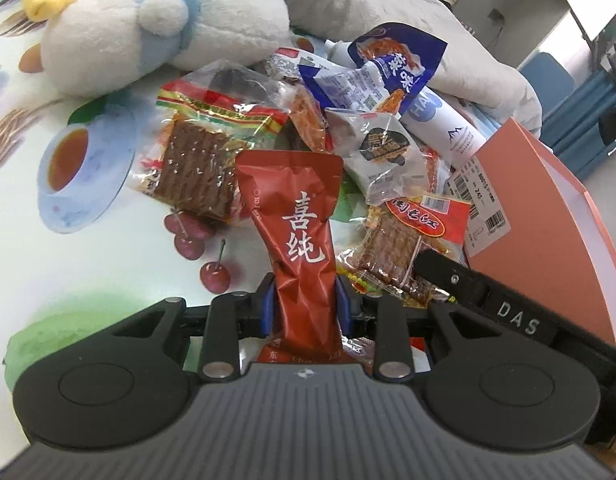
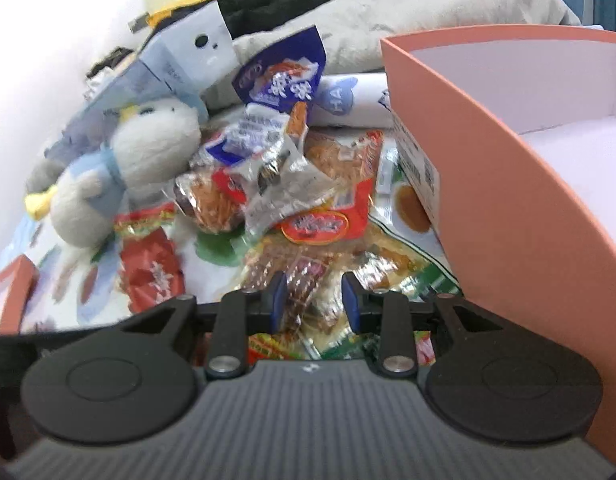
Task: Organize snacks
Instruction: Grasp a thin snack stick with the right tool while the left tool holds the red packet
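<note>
While your left gripper is clamped on the waist of the red pouch, the bag stands tall above the pads and crumpled where they bite. That foil is slick, so I'd expect it to slide through if you swing it fast. The right gripper's black finger crosses just to the right of your left tongs, near enough that a careless swing could clip it.

Your right gripper has its jaws a little apart over a clear-wrapped dried-meat strip; whether the pads actually press it I cannot tell, the view is blurred. If you close there, you may catch a neighbouring wrapper and drag the heap with it.

Right of both tongs stands the pink box, open and seemingly empty inside, the likely home for the snacks. Its near wall is high; a low carry could knock a packet against it.

Ahead of the tongs, a printed tablecloth with teacups and cherries covers the table. Beyond the heap lie a plush penguin, a white tube and bundled clothing.
</note>
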A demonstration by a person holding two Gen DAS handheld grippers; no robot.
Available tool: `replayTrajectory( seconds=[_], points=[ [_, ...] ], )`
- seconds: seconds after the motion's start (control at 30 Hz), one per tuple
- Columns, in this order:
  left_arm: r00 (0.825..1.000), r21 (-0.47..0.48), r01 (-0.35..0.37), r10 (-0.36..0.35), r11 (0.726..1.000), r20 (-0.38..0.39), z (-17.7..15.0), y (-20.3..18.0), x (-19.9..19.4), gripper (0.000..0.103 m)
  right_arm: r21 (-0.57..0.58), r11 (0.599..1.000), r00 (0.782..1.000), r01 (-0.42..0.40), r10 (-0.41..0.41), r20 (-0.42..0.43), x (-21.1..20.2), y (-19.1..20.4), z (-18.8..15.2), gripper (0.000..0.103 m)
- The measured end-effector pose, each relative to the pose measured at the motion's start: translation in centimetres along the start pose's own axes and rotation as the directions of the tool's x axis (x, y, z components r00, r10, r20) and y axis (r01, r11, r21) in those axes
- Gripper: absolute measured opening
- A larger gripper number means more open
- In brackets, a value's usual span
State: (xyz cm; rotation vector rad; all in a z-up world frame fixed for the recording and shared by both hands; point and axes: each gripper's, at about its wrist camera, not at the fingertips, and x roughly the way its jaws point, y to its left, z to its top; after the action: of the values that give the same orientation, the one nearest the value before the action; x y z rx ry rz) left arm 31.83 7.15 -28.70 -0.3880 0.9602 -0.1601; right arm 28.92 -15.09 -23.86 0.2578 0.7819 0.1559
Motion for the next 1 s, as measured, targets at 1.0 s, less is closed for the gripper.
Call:
replayTrajectory(
  seconds=[1.0],
  points=[
    [0.999, 0.034, 0.033, -0.034, 0.999, 0.019, -0.5, 0.9, -1.0, 0.033, -0.031, 0.993, 0.991, -0.113, 0.110, -0.080, 1.1, 1.6, 1.3, 0.020]
  ],
)
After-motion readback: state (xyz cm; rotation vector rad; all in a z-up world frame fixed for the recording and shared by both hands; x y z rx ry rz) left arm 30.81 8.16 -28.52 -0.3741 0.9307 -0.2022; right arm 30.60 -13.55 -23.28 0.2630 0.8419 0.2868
